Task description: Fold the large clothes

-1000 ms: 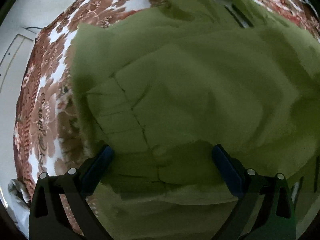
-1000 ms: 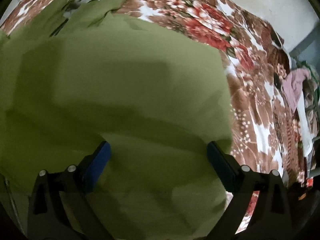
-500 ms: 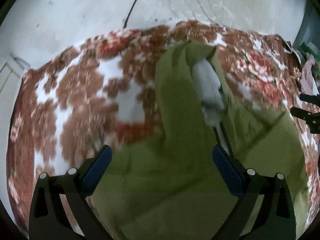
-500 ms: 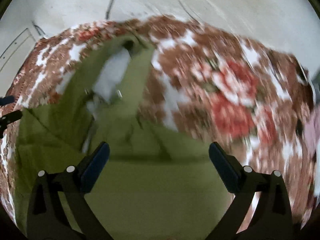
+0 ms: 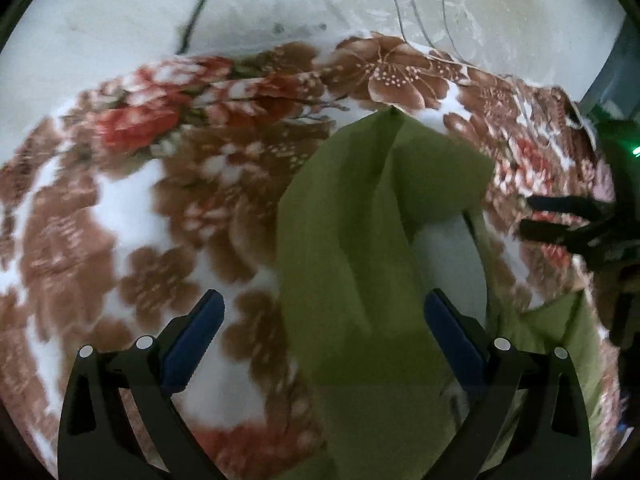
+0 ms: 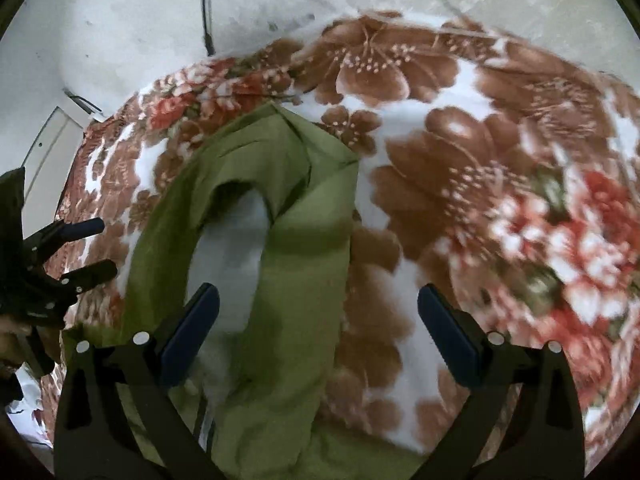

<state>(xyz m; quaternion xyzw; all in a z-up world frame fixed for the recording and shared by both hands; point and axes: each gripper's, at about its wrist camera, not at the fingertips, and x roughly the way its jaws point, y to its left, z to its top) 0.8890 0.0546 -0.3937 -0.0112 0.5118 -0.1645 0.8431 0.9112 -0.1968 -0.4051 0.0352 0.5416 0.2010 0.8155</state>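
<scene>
Now that both cameras have swung up off the cloth, I'm between folds.

Left gripper (image 5: 320,320) and right gripper (image 6: 318,312) both gape, holding nothing; green garment (image 5: 352,248) lies on the floral blanket (image 5: 120,220), collar end unfolded.

The green garment (image 5: 360,280) runs off the frame's bottom edge.

The garment (image 5: 340,248) lies on the blanket (image 5: 132,216), reaching away toward the wall (image 5: 120,8) behind. The left gripper (image 5: 320,336) hangs over the garment's left edge, the right gripper (image 6: 316,328) over its right edge, blanket spreading to either side.
</scene>
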